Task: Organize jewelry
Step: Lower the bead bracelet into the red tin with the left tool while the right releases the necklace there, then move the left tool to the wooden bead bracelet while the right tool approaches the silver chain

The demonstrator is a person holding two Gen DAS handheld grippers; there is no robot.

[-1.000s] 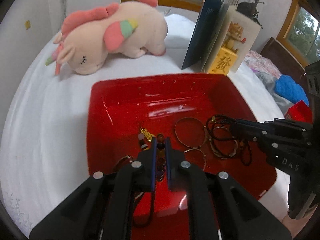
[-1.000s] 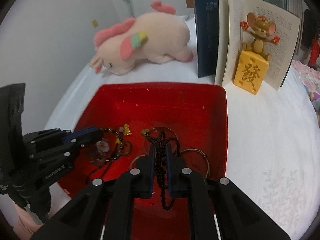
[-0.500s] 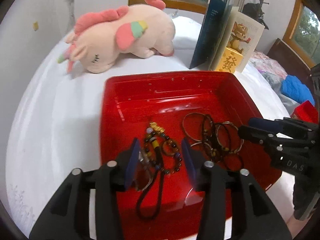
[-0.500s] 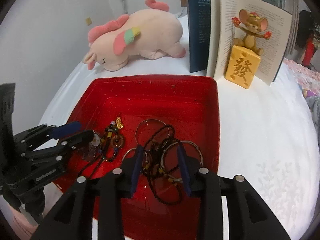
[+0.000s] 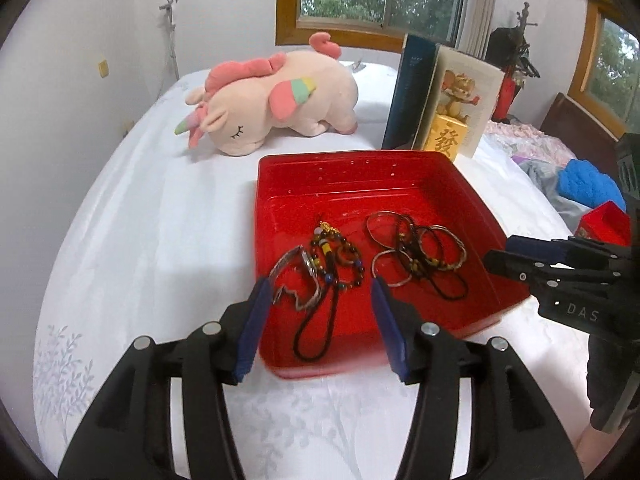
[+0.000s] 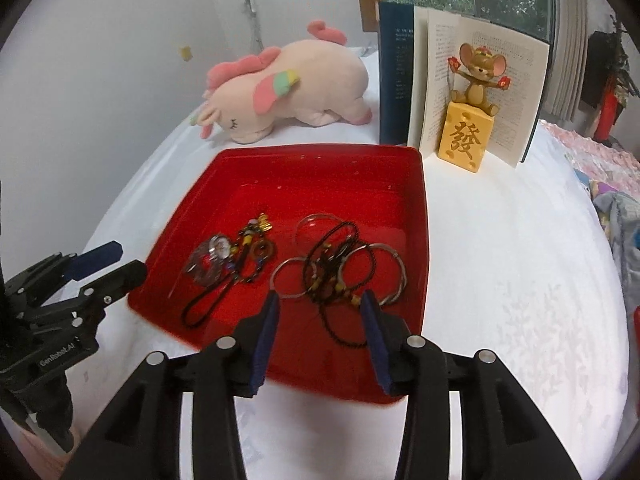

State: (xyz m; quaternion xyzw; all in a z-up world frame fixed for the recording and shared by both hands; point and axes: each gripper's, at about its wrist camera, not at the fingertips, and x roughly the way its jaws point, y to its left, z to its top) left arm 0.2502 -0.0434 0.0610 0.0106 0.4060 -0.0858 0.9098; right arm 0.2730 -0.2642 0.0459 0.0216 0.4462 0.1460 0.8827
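Observation:
A red tray (image 5: 360, 176) (image 6: 320, 168) sits on the white bed. In it lie a beaded bracelet with a gold charm and a watch (image 5: 324, 258) (image 6: 240, 252) on the left, and a tangle of silver bangles and black cords (image 5: 418, 252) (image 6: 340, 268) on the right. My left gripper (image 5: 320, 320) is open and empty above the tray's near edge. My right gripper (image 6: 320, 328) is open and empty over the near edge by the bangles. The right gripper also shows in the left wrist view (image 5: 524, 256), the left gripper in the right wrist view (image 6: 108, 264).
A pink unicorn plush (image 5: 276, 100) (image 6: 288, 84) lies behind the tray. An open book (image 6: 472, 92) stands at the back right with a mouse figurine on a yellow block (image 6: 468, 136). Blue cloth and a red box (image 5: 600, 220) lie off the bed's right side.
Both grippers opened, dropped their jewelry into the tray and pulled back and up. The beaded bracelet and the black cord now lie in the tray.

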